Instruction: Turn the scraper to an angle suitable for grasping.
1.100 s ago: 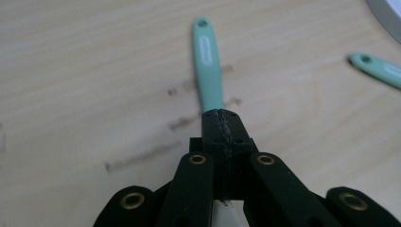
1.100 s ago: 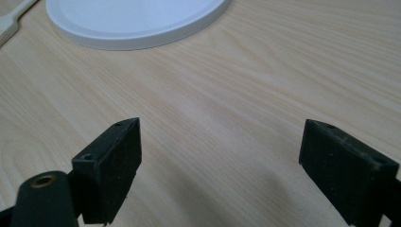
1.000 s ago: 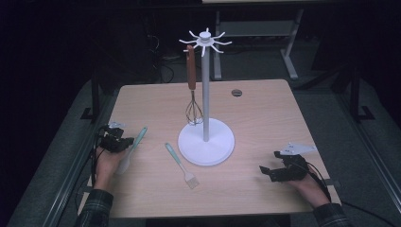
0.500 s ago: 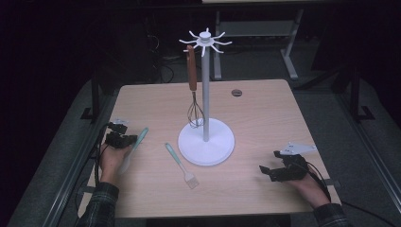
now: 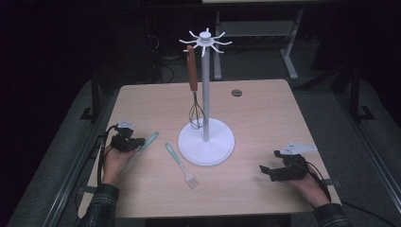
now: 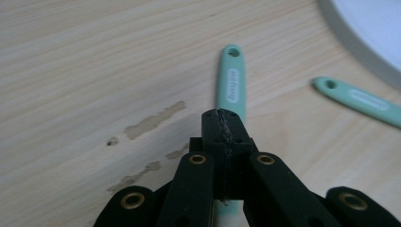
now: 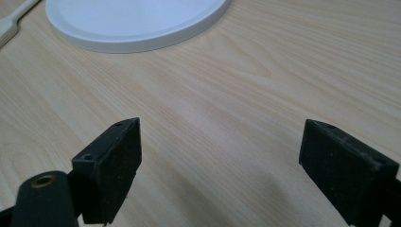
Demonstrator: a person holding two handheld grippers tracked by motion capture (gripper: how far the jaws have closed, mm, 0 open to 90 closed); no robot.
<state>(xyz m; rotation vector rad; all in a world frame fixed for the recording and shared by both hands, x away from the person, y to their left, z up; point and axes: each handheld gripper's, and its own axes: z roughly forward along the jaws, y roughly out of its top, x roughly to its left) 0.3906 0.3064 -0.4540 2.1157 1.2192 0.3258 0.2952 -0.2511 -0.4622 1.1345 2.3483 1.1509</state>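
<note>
Our left gripper (image 6: 222, 124) has its jaws pressed together on the mint-green utensil handle (image 6: 231, 82), which runs straight out ahead of the pads to its hanging hole at the far tip. In the high view that handle (image 5: 147, 142) lies slantwise near the table's left edge, its free end aimed up and right toward the white stand (image 5: 206, 142). So the long axis already points at the stand's round base, while the hooks at the top of the pole (image 5: 205, 41) sit well above it, beside the hung whisk (image 5: 194, 90). We judge the coming move to be a lift and tilt toward an empty hook. A second mint brush (image 5: 180, 165) lies between this hand and the base. Our right gripper (image 7: 220, 165) rests well apart, jaws spread over bare table (image 7: 265, 71).
</note>
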